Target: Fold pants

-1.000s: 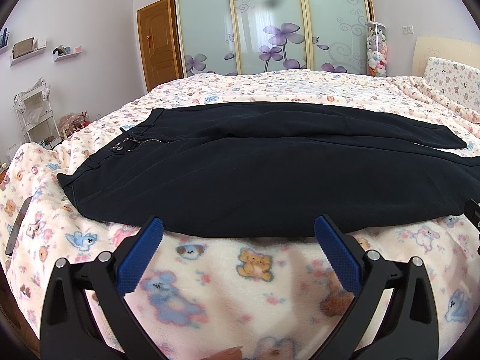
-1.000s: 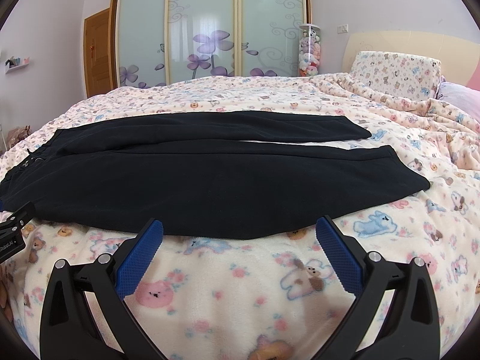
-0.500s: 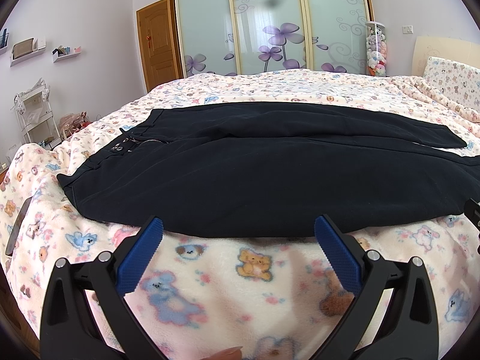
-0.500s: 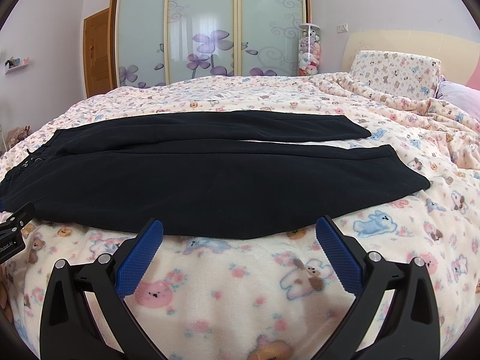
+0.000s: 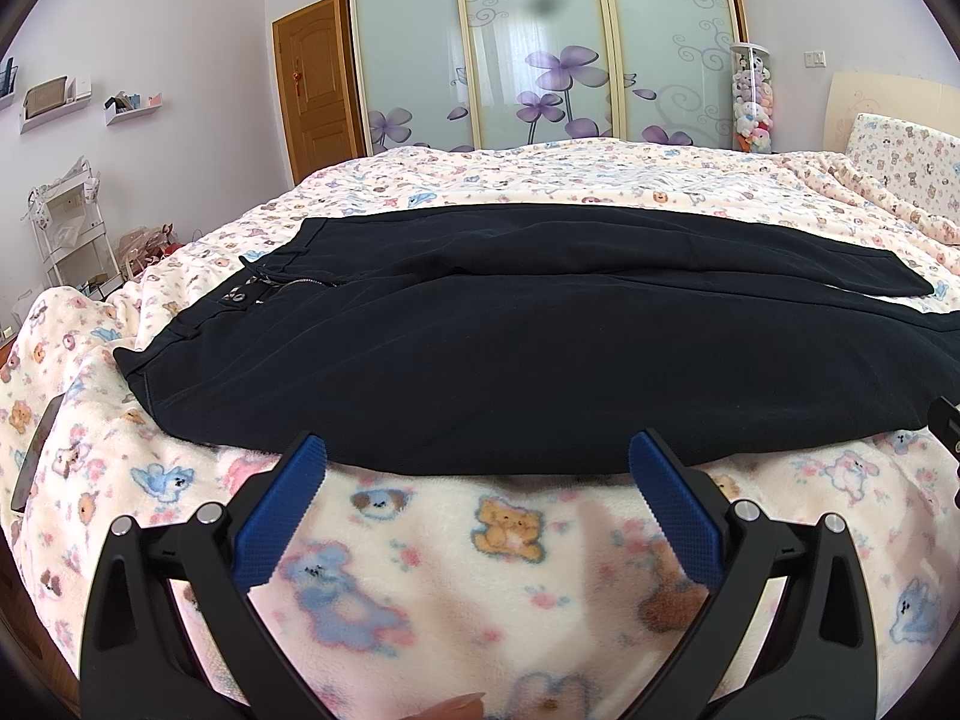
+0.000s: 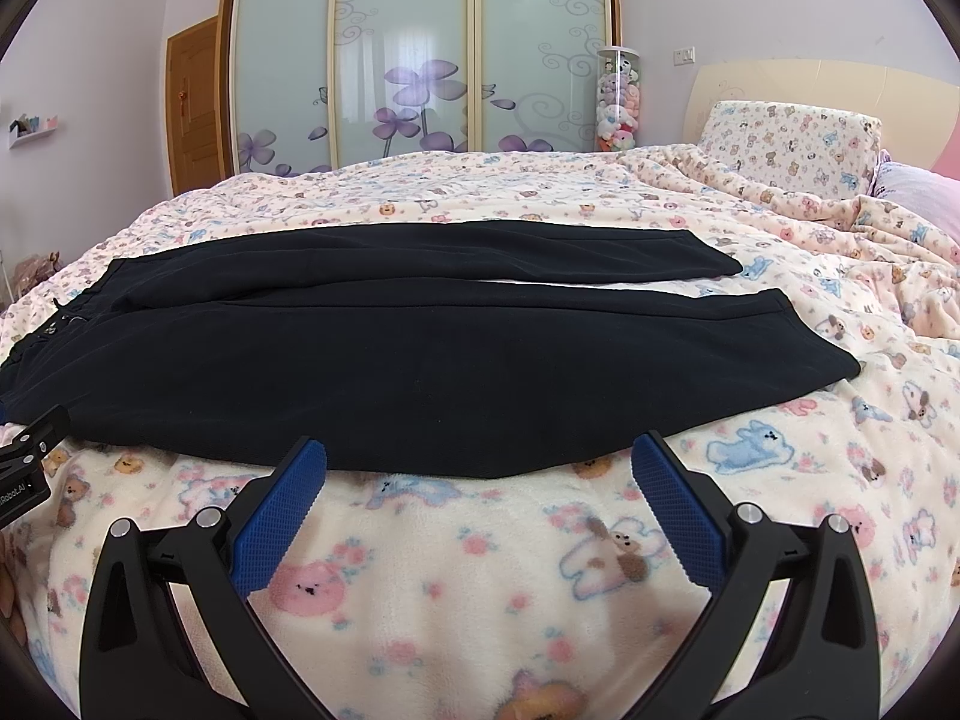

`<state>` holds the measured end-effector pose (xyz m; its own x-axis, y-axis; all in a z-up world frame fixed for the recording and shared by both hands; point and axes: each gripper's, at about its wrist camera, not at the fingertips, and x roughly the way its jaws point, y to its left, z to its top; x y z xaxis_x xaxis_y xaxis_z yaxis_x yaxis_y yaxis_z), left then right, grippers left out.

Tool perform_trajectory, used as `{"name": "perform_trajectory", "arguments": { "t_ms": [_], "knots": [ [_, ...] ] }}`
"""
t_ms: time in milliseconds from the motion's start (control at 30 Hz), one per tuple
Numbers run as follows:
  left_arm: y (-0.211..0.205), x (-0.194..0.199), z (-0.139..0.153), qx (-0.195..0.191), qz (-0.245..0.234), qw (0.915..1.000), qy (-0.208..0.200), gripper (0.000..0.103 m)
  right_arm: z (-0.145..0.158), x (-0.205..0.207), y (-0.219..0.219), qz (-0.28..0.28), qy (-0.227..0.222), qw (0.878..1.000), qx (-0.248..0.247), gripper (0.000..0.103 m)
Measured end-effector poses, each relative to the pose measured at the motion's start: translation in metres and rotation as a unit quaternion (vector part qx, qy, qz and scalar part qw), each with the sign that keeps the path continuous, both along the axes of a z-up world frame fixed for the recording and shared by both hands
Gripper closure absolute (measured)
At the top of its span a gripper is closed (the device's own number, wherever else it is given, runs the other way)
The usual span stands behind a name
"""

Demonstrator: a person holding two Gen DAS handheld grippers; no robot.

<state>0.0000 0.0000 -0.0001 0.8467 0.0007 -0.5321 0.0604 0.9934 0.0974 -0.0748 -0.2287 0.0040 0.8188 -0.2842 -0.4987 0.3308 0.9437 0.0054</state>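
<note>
While spread flat across the teddy-bear print blanket (image 5: 504, 546), dark navy pants (image 5: 516, 354) with waistband to the left and both legs running out to the right. Open fly with zipper and metal buttons (image 5: 243, 298) near the left end, seen in the left wrist view. Far leg lying just behind the near leg, the two touching along most of their length and parting slightly at the cuffs (image 6: 798, 330), where a thin strip of blanket shows between them. Left gripper (image 5: 477, 480) low over the blanket just short of the pants' near edge, blue ribbed pads (image 5: 279, 516) spread wide, nothing between them, tips close to the hem line of the fabric but whether touching cannot be told. Right gripper (image 6: 479, 480) in the same posture farther toward the cuffs, pads (image 6: 678, 522) likewise wide apart and holding nothing, also just in front of the near edge. Part of the left gripper's black body visible at the left edge of the right wrist view, beside the waistband. Fingertip (image 5: 456, 708) at the bottom edge of the left wrist view. Behind the bed, sliding wardrobe doors (image 6: 408, 60) with purple flowers, a wooden door (image 5: 315, 84), a clear tube of plush toys (image 6: 618, 102), and a matching print pillow (image 6: 792, 144) against the headboard.
</note>
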Motion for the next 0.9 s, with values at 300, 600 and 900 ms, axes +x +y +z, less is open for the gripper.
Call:
{"name": "perform_trajectory", "arguments": {
  "t_ms": [300, 600, 900],
  "knots": [
    [-0.007, 0.014, -0.005, -0.008, -0.023, 0.9990, 0.038, 0.002, -0.026, 0.019, -0.031, -0.012, 0.077, 0.995, 0.061, 0.001],
    [-0.027, 0.024, -0.032, 0.027, -0.019, 0.9928, 0.115, 0.002, -0.042, 0.040, -0.032, -0.017, 0.168, 0.984, 0.056, 0.001],
    [-0.039, 0.037, -0.039, 0.027, 0.021, 0.9900, 0.137, 0.002, -0.043, 0.049, -0.028, 0.005, 0.173, 0.984, 0.043, 0.001]
  ]
}}
